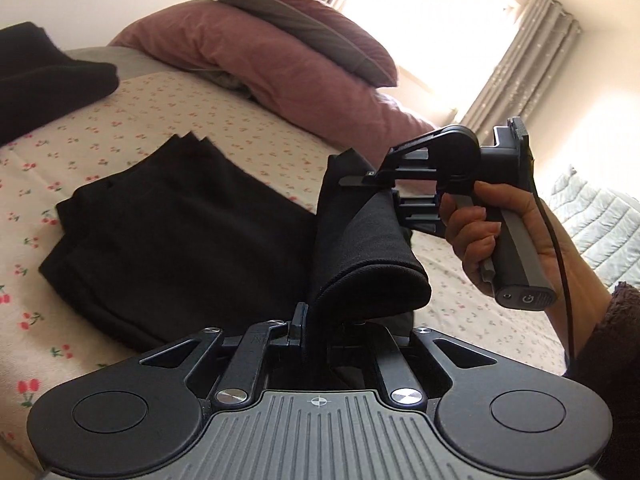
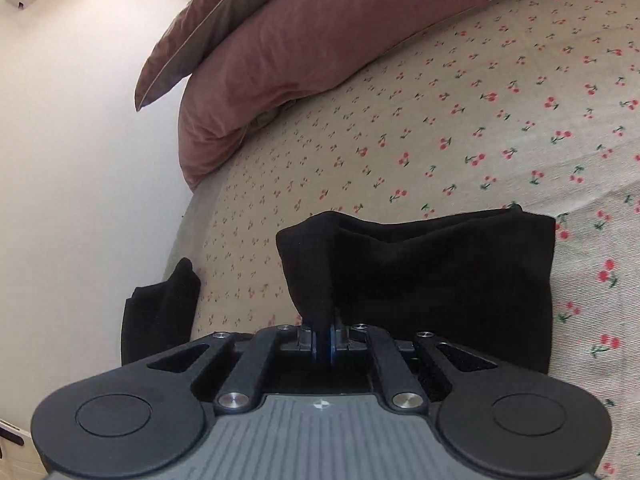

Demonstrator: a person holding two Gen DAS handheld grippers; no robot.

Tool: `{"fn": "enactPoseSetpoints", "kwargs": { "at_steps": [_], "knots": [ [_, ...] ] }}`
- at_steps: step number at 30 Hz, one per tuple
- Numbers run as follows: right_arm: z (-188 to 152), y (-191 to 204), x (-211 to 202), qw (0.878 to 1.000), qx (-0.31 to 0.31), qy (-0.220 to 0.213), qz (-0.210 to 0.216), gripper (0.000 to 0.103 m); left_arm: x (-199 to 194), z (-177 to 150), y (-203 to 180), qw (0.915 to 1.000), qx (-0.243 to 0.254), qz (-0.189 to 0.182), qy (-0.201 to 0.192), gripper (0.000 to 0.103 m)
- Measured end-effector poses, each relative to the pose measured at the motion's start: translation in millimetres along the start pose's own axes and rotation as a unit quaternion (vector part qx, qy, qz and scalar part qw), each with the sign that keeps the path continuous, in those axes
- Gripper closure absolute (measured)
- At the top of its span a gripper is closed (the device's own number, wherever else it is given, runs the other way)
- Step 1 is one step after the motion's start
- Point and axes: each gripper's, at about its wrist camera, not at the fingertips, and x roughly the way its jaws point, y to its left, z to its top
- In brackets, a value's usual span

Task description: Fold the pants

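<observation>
Black pants (image 1: 172,240) lie partly folded on the cherry-print bed sheet (image 1: 100,128). One end of them is lifted and curls over between the two grippers. At the bottom of the left wrist view, my left gripper (image 1: 316,320) is shut on that raised fabric edge. My right gripper (image 1: 362,194), held by a hand (image 1: 480,232), is shut on the same raised end further back. In the right wrist view, my right gripper (image 2: 325,336) pinches a fold of the pants (image 2: 440,280), which hang in front of it above the sheet (image 2: 440,120).
Two pink pillows (image 1: 280,60) are stacked at the head of the bed. Another black garment (image 1: 48,80) lies at the far left. A black piece of cloth (image 2: 160,312) hangs by the bed edge, close to a white wall (image 2: 72,160). A curtained window (image 1: 440,20) is behind.
</observation>
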Motion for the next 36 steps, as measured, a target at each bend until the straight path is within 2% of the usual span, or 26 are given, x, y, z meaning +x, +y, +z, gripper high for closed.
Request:
{"fn": "enactPoseSetpoints", "kwargs": {
  "at_steps": [4, 6, 8, 10, 11, 13, 15, 16, 19, 21, 24, 31, 34, 36],
  "knots": [
    [-8, 9, 28, 1.000, -0.001, 0.018, -0.008, 0.094, -3, -1, 25, 0.9990, -0.023, 0.037, 0.013, 0.093],
    [-9, 11, 37, 1.000, -0.001, 0.023, -0.009, 0.086, -4, 0, 32, 0.9981, -0.025, 0.052, 0.020, 0.087],
    [-8, 17, 40, 1.000, -0.005, 0.024, -0.013, 0.079, 0, 2, 30, 0.9975, 0.002, 0.058, 0.040, 0.075],
    [-6, 24, 35, 0.999, -0.023, 0.022, -0.016, 0.065, -1, 2, 25, 0.9968, 0.031, 0.055, 0.049, 0.056],
    [-6, 27, 30, 0.999, -0.035, 0.018, -0.016, 0.059, -2, 3, 23, 0.9962, 0.044, 0.054, 0.051, 0.051],
    [-5, 31, 14, 0.997, -0.070, 0.008, -0.023, 0.059, -4, 7, 20, 0.9949, 0.066, 0.062, 0.045, 0.035],
    [-9, 31, -4, 0.995, -0.095, 0.001, -0.036, 0.055, -3, 13, 19, 0.9928, 0.084, 0.067, 0.053, 0.033],
    [-12, 30, -12, 0.993, -0.107, -0.002, -0.043, 0.054, 0, 17, 19, 0.9910, 0.095, 0.068, 0.067, 0.028],
    [-27, 19, -41, 0.987, -0.147, -0.006, -0.067, 0.047, 6, 34, 27, 0.9855, 0.110, 0.052, 0.118, 0.024],
    [-39, 7, -60, 0.984, -0.161, -0.009, -0.079, 0.038, 8, 45, 37, 0.9840, 0.103, 0.045, 0.138, 0.023],
    [-56, -11, -81, 0.983, -0.165, -0.005, -0.085, 0.037, 15, 61, 51, 0.9832, 0.092, 0.021, 0.157, 0.021],
    [-87, -37, -110, 0.985, -0.153, -0.017, -0.080, 0.031, 49, 90, 68, 0.9843, 0.052, -0.032, 0.165, 0.021],
    [-92, -44, -112, 0.986, -0.148, -0.023, -0.075, 0.030, 72, 98, 79, 0.9860, 0.008, -0.036, 0.163, 0.025],
    [-94, -47, -110, 0.986, -0.147, -0.024, -0.078, 0.030, 81, 101, 81, 0.9875, -0.002, -0.042, 0.152, 0.029]
  ]
}}
